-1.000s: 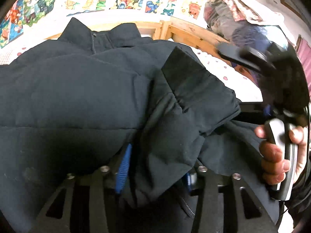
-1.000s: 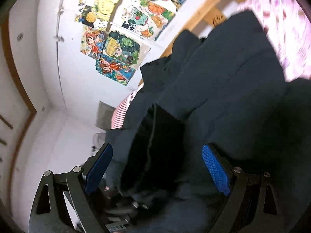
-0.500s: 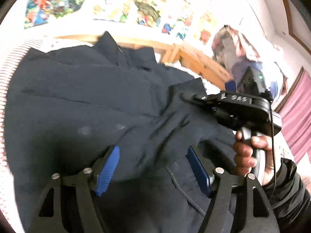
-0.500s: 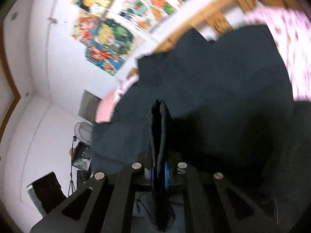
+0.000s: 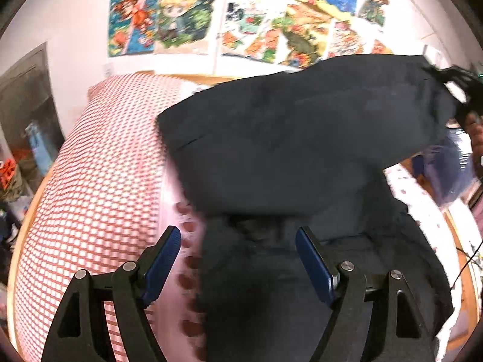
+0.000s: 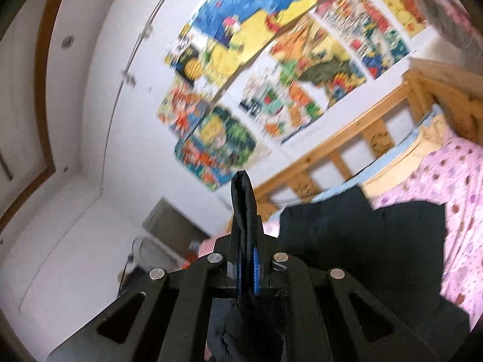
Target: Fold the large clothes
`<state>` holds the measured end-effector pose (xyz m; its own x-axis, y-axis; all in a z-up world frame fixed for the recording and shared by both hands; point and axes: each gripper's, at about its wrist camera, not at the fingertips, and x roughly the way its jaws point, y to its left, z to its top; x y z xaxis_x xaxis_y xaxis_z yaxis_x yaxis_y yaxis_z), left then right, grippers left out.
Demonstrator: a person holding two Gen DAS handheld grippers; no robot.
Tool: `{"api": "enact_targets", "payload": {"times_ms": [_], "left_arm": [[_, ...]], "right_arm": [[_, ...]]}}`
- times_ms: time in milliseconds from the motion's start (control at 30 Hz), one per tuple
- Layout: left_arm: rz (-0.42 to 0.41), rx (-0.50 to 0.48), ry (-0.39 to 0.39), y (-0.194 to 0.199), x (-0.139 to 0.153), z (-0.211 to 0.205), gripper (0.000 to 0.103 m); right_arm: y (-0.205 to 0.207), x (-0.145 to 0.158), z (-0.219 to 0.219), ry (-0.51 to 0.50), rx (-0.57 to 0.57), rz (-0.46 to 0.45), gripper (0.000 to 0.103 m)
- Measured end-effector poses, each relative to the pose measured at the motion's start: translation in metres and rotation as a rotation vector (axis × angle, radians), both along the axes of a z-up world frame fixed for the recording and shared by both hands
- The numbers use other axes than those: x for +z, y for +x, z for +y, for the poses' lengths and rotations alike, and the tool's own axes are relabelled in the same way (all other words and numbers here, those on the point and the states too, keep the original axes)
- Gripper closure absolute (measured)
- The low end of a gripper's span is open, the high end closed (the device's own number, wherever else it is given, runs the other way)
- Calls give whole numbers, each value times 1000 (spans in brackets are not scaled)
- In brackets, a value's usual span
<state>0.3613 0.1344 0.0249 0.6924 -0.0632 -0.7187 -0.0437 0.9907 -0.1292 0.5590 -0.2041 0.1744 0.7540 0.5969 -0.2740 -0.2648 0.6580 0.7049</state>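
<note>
Mostly dark navy, matte & blurred, the jacket (image 5: 302, 150) lies on the bed (image 6: 459, 181) over pink spotted sheet, one flap lifted toward upper right. Right gripper (image 6: 247, 256): jaws pinched tight on a thin fold of jacket fabric. Left gripper (image 5: 238, 256): jaws spread wide, holding nothing, just above jacket's near edge beside red-checked pillow (image 5: 99, 181).

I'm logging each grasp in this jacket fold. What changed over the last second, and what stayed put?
The left gripper, shut on the dark jacket a second ago, let go and now hangs open over it. The right gripper, open then, closed on a fold of the jacket and has lifted it high, so part of the jacket hangs raised toward the right. The rest of the jacket stays on the bed.
</note>
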Motion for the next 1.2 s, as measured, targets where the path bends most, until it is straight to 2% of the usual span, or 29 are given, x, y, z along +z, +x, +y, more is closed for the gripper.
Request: {"api": "enact_targets", "payload": {"times_ms": [200, 300, 433, 500, 533, 567, 633, 733, 833, 900, 967, 1067, 1200], "left_arm": [[66, -36, 84, 25, -26, -12, 26], [79, -28, 139, 45, -27, -21, 26], [42, -31, 249, 67, -23, -32, 26], [15, -41, 275, 71, -21, -37, 29], [9, -57, 274, 72, -20, -38, 34], [-2, -88, 254, 71, -18, -40, 38], [-19, -165, 153, 66, -12, -36, 38], [-5, -198, 6, 66, -11, -15, 37], [18, -158, -224, 74, -17, 22, 36], [19, -106, -318, 80, -22, 40, 36], [36, -66, -368, 87, -29, 48, 36], [69, -79, -458, 105, -41, 52, 36], [44, -92, -621, 102, -46, 59, 36]], "right_arm": [[-2, -21, -33, 26, -64, 35, 98], [-1, -44, -38, 12, -84, 65, 98], [5, -72, -53, 15, -98, 116, 98], [7, -85, -56, 12, -97, 143, 98], [7, -91, -57, 6, -96, 157, 98], [8, -98, -58, -1, -95, 172, 98], [9, -109, -62, -13, -92, 192, 98], [12, -123, -69, -26, -95, 216, 98], [13, -136, -75, -33, -101, 238, 98], [13, -146, -78, -35, -103, 257, 98], [13, -157, -80, -40, -108, 280, 98], [14, -170, -81, -51, -111, 305, 98], [11, -182, -84, -83, -106, 324, 98]]}}
